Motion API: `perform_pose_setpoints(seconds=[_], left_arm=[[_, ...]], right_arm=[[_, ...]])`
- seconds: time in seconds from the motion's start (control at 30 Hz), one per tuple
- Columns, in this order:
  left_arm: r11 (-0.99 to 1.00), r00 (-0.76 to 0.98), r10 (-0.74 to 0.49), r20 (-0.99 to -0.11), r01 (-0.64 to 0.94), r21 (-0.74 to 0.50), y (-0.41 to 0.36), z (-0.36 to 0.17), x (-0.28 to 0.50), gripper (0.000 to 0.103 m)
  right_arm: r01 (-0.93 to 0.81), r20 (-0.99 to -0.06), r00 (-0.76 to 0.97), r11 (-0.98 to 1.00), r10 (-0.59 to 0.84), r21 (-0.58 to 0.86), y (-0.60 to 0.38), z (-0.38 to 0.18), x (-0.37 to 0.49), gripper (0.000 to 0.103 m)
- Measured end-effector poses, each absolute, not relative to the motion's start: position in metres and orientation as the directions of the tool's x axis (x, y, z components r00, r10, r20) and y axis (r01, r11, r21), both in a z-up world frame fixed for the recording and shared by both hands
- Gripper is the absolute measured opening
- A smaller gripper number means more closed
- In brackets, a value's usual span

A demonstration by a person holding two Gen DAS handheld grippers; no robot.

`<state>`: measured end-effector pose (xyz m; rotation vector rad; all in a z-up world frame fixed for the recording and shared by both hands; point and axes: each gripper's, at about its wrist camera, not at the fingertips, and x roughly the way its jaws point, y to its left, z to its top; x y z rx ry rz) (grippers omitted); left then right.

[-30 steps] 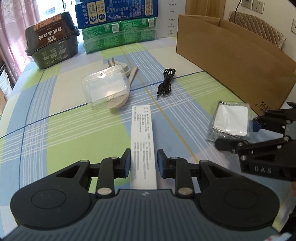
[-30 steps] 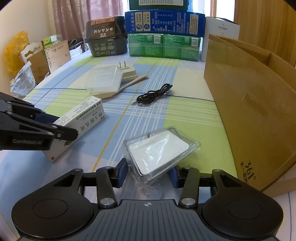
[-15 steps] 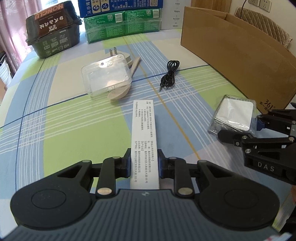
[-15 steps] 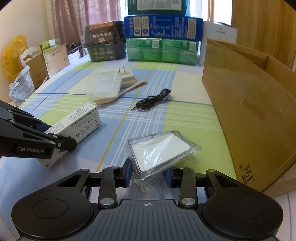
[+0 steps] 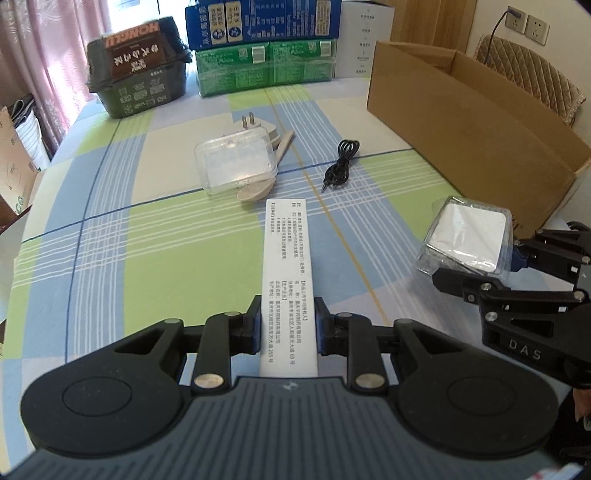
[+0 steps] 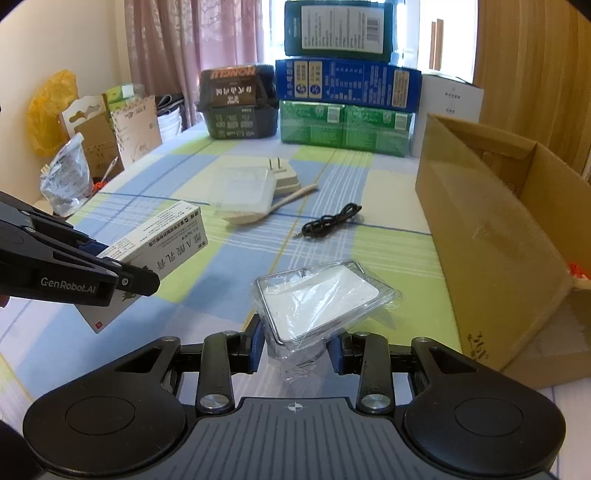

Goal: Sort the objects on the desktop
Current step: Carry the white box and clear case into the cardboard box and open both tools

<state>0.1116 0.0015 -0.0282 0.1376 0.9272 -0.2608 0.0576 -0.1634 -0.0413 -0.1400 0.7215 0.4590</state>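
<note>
1. The left gripper (image 5: pixel 288 321) has its jaws closed on the near end of a long white medicine box (image 5: pixel 287 273), pads pressed against both long sides. In the right wrist view the box (image 6: pixel 162 240) hangs clear of the tablecloth, its far end tilted up.

2. The right gripper (image 6: pixel 295 349) is clamped on a plastic-wrapped white pad (image 6: pixel 321 299) — the blue pads pinch the crumpled wrap at its near edge. The left wrist view shows it (image 5: pixel 467 236) raised off the table, just beside the near corner of the cardboard box (image 5: pixel 476 122).

3. The cardboard box stands open-topped along the right side of the checked tablecloth (image 5: pixel 147 229), its long wall facing the middle of the table.

4. Toward the far middle lies a clear plastic case (image 5: pixel 236 164); a white plug adapter (image 5: pixel 258 127) lies just behind it, prongs pointing away.

5. A beige spoon (image 5: pixel 264 177) lies along the case's right side, its bowl at the near corner — handle running far and right.

6. A coiled black audio cable (image 5: pixel 340 162) rests to the right of the spoon, well apart from both held things.

7. At the far edge stand a dark green container (image 5: pixel 138 85), green packs (image 5: pixel 266 66) and a blue carton (image 5: pixel 262 16) stacked on them.
</note>
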Motion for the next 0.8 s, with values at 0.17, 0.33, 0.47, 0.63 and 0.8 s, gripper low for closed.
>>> perform_pose_setpoints(seconds=[0.17,0.33,0.47,0.63,0.8], left_arm=[[0.966,0.589,-0.164,-0.791,0.257,-0.009,-0.002,-0.006,0.092,0.021],[0.969,0.605,-0.178,-0.776,0.245,-0.032,-0.012,0.015,0.067,0.021],[0.971,0.619,-0.189,-0.762,0.235,-0.050,-0.022,0.029,0.049,0.021],[0.971,0.634,-0.192,-0.749,0.235,-0.049,-0.036,0.044,0.033,0.021],[0.967,0.639,-0.205,-0.742,0.249,-0.053,-0.053,0.053,0.026,0.021]], right_arm=[[-0.449,-0.641,0.674,0.893,0.366,0.037,-0.168,-0.017,0.043,0.032],[-0.448,-0.612,0.696,0.893,0.375,0.038,-0.177,0.008,0.029,0.032],[-0.438,-0.589,0.716,0.898,0.374,0.038,-0.189,0.024,0.019,0.032],[-0.413,-0.565,0.742,0.910,0.360,0.037,-0.208,0.041,0.011,0.032],[-0.378,-0.551,0.763,0.925,0.338,0.043,-0.231,0.051,0.005,0.032]])
